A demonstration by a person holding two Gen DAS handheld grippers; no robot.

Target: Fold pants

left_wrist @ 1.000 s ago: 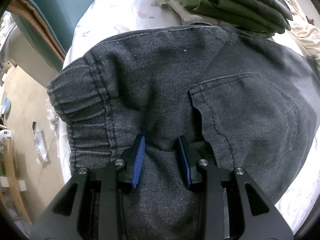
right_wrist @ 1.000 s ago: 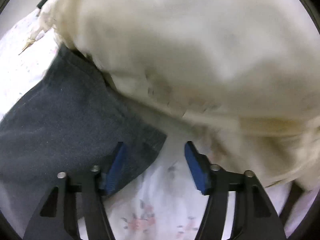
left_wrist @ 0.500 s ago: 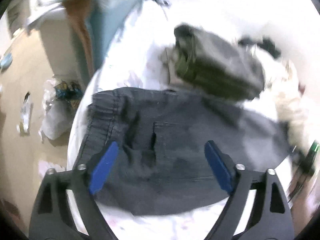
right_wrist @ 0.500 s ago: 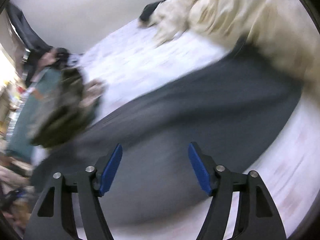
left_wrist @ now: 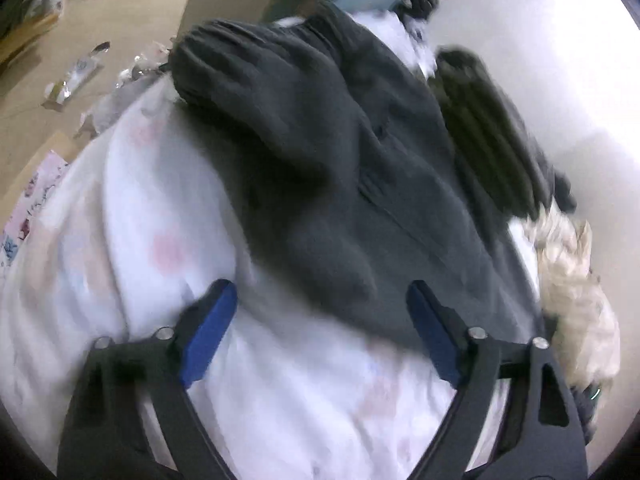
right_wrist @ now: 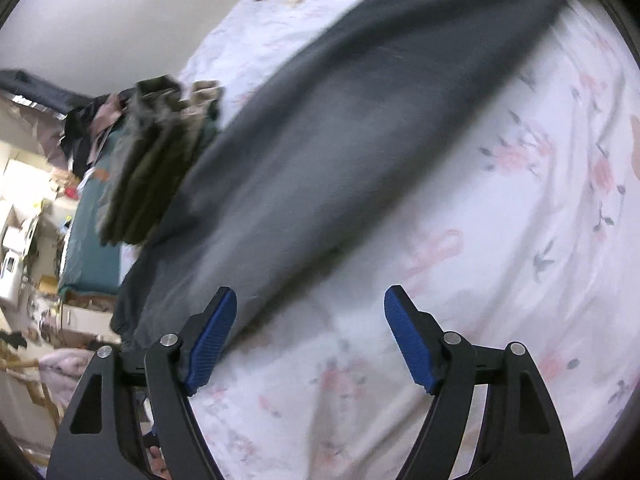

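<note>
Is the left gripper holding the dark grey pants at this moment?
No. The left gripper is open and empty, with the dark grey pants lying flat beyond its fingertips.

Charcoal-grey pants [left_wrist: 340, 184] lie on a white sheet [right_wrist: 500, 240] printed with pink flowers (grey leaves too); upper left, a blurred, seemingly olive-green pile [right_wrist: 156, 152].

Readable text: none in either wrist view.
Dark grey pants [left_wrist: 360, 168]: no label or brand tag showing.
Bed sheet [right_wrist: 540, 220]: pink flower print only, no words.
Packets on the floor [left_wrist: 76, 80]: some printing, too blurred and small to read.
Patterned sheet at the left edge [left_wrist: 28, 208]: coloured marks, too blurred to tell letters.
Shelves by the wall [right_wrist: 20, 220]: boxes and clutter, nothing legible.
</note>
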